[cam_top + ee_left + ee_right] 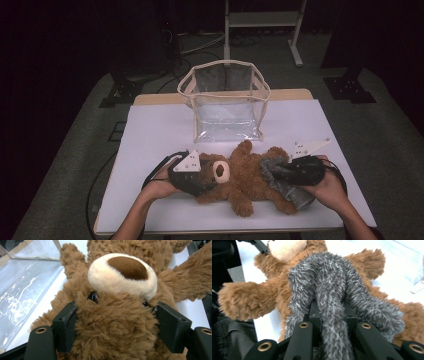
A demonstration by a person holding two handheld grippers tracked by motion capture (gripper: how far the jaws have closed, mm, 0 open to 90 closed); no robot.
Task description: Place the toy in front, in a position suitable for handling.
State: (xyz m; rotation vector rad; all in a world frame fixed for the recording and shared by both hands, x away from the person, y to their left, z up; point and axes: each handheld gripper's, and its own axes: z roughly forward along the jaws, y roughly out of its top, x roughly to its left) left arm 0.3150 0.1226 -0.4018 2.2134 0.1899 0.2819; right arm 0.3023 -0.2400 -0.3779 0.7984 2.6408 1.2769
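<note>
Midway, by the look of it: a brown teddy bear (245, 177) lies on its back across the white bench (150, 135), head toward the person's left, as two hand-held claws work at dressing it in a grey fuzzy garment (285, 180). The left claw (200, 186) clamps the bear's head, its black jaws pressed into the fur on either side just behind the eyes, the cream muzzle (122, 275) rising beyond them. The right claw (282, 172) is pressed together on a fold of the grey garment, which runs up from between its jaws and drapes over the bear's belly and legs. How far the garment is actually on cannot be told; in the right gripper view it lies bunched in ridges on top of the body, both arms bare, so the pulling and fitting appears largely still ahead. Behind the bear, well apart from both claws, a clear plastic bag (225, 102) with cream trim stands open and upright on the bench, seemingly with nothing in it.
</note>
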